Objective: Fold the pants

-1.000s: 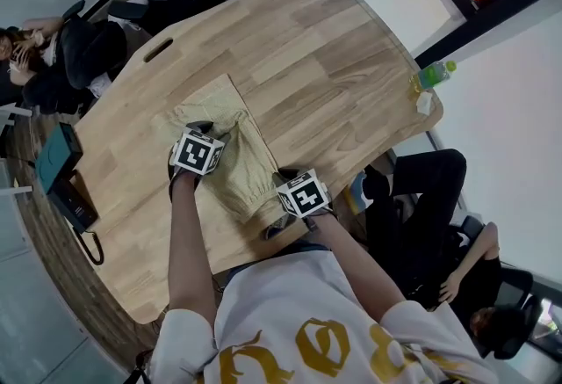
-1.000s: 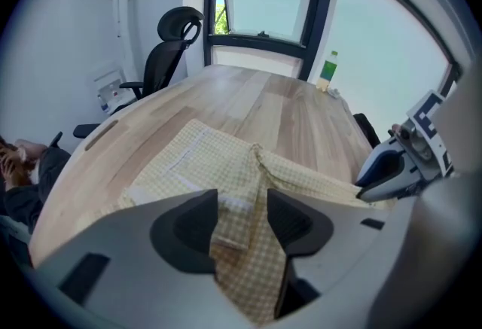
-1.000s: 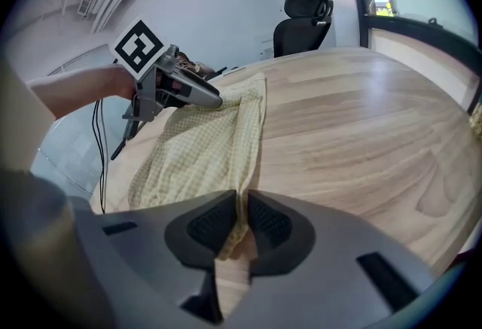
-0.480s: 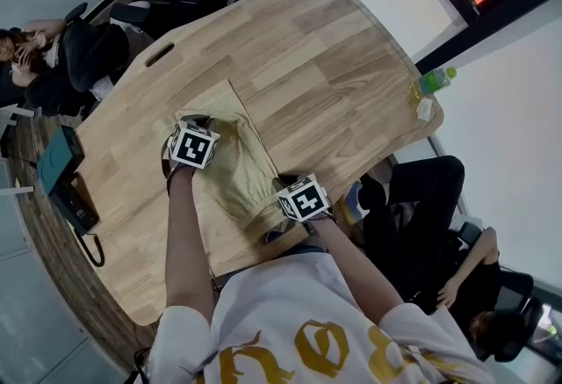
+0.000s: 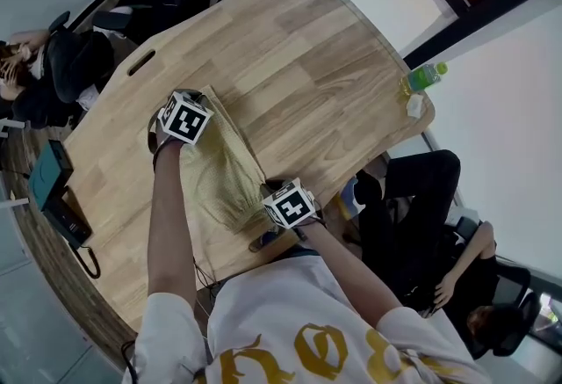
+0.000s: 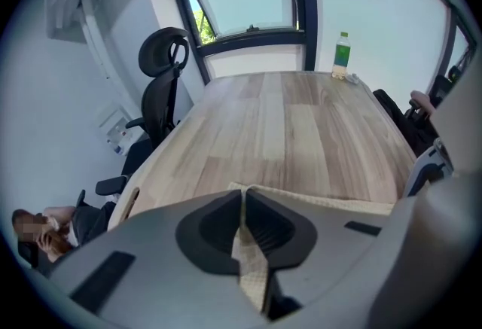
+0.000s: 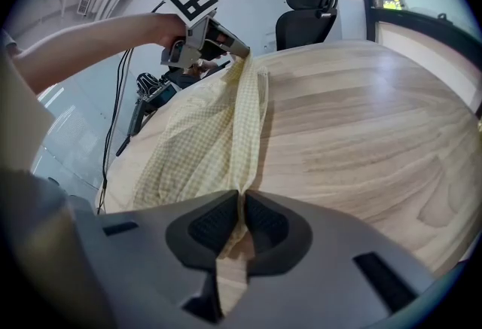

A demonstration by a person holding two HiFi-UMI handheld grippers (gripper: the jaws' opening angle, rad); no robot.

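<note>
The yellow checked pants (image 5: pixel 219 170) lie on the wooden table (image 5: pixel 299 66), drawn out between my two grippers. My left gripper (image 5: pixel 205 97) is at their far end, shut on a fold of the cloth (image 6: pixel 252 275) that runs between its jaws. My right gripper (image 5: pixel 263 191) is at the near end by the table's edge, shut on the other end of the pants (image 7: pixel 203 132). In the right gripper view the cloth rises in a taut ridge toward the left gripper (image 7: pixel 233 49).
A green bottle (image 5: pixel 426 75) stands at the table's far right corner. A teal box (image 5: pixel 48 176) and a black device (image 5: pixel 68 222) sit at the left edge. People sit at the left (image 5: pixel 35 75) and right (image 5: pixel 439 224). An office chair (image 6: pixel 162 86) stands beyond the table.
My left gripper has moved away from me along the table with the cloth in it, pulling the bunched pants out longer. The right gripper has stayed at the near end.
</note>
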